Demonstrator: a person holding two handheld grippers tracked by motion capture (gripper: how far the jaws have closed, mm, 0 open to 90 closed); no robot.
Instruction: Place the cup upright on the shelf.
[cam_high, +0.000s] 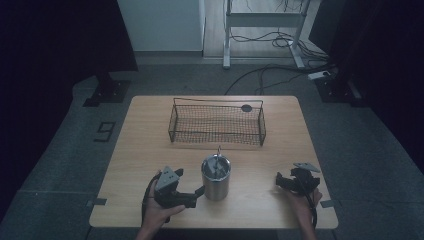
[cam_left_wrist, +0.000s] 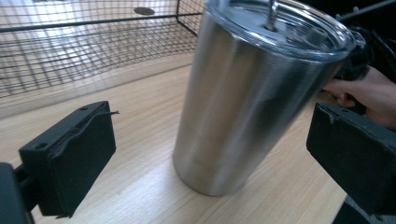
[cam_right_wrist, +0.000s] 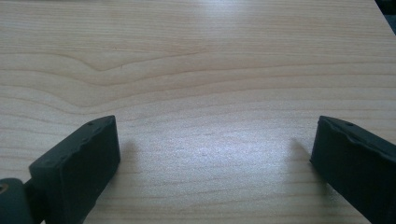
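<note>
Quick count first: one steel tumbler (cam_high: 216, 177), one wire basket (cam_high: 217, 122), two tongs, all on one wooden counter (cam_high: 150, 150)

- Tumbler: lower centre of the high view, upright on the counter, clear lid on top with a thin rod or straw (cam_high: 219, 149) poking up through it. Sitting in front of the basket, apart from it
- Basket: black mesh, rectangular, upper centre of the counter. Looks empty apart from a small dark round thing (cam_high: 246, 107) by its far right corner, can't tell if that's in the basket or on the counter behind it
- Left tongs (cam_high: 192, 194): lower left of the high view, held in a hand (cam_high: 157, 212), grey three-cornered plate on top, tips pointing right at the tumbler's base. In the left gripper view jaws spread wide, tumbler (cam_left_wrist: 243, 102) sitting between and just beyond them, not touching either pad. Holding nothing
- Right tongs (cam_high: 281, 181): lower right of the high view, also in a hand (cam_high: 302, 205), well apart from the tumbler. Right gripper view: jaws wide apart over bare wood grain (cam_right_wrist: 201, 84), nothing between them, gripping nothing

Other hand and its tongs (cam_left_wrist: 362, 70) also visible at the right edge of the left gripper view, behind the tumbler
</note>
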